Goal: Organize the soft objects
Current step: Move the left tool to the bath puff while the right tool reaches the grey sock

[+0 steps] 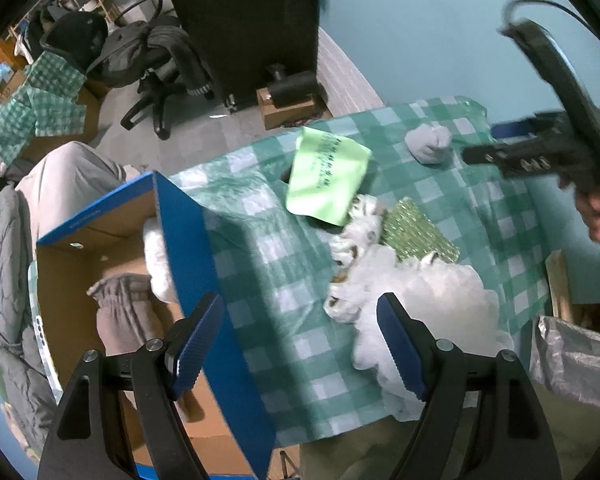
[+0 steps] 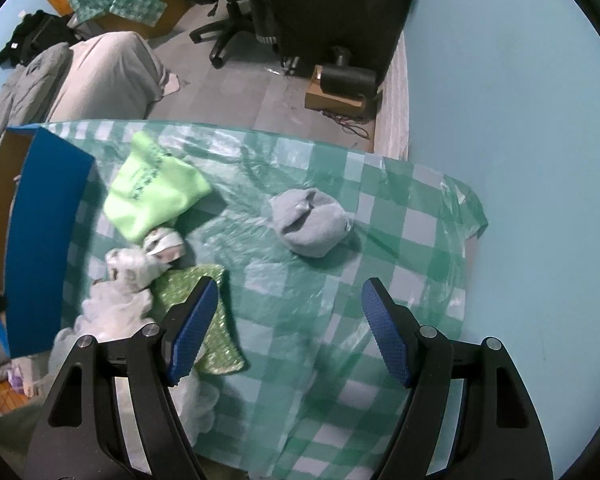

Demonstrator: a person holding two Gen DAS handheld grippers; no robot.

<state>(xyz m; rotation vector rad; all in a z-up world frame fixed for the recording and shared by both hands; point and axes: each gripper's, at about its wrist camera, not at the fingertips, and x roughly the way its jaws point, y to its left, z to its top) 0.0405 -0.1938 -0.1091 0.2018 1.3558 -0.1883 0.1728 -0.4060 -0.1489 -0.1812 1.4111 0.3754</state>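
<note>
An open cardboard box (image 1: 112, 248) with blue flaps stands at the left edge of the tabletop (image 2: 384, 216), which is draped in green-checked plastic; a grey garment (image 1: 120, 312) and something white already lie inside. The left gripper (image 1: 300, 344) hangs above the box's flap and a fluffy white piece (image 1: 432, 292), its fingers spread and empty. Just beyond lie a patterned white cloth (image 2: 140, 260), a sparkly green cloth (image 2: 212, 320) and a lime-green pouch (image 2: 152, 196), heaped together near the box. Further right, well apart from the heap, sits a balled grey sock (image 2: 310, 222). The right gripper (image 2: 288, 328) hovers short of it, fingers spread with nothing between them. The risk from here: fingers closing low may pinch the loose plastic cover along with the sock and drag the heap, or the overlapping cloths may come up tangled when only one is meant.
</note>
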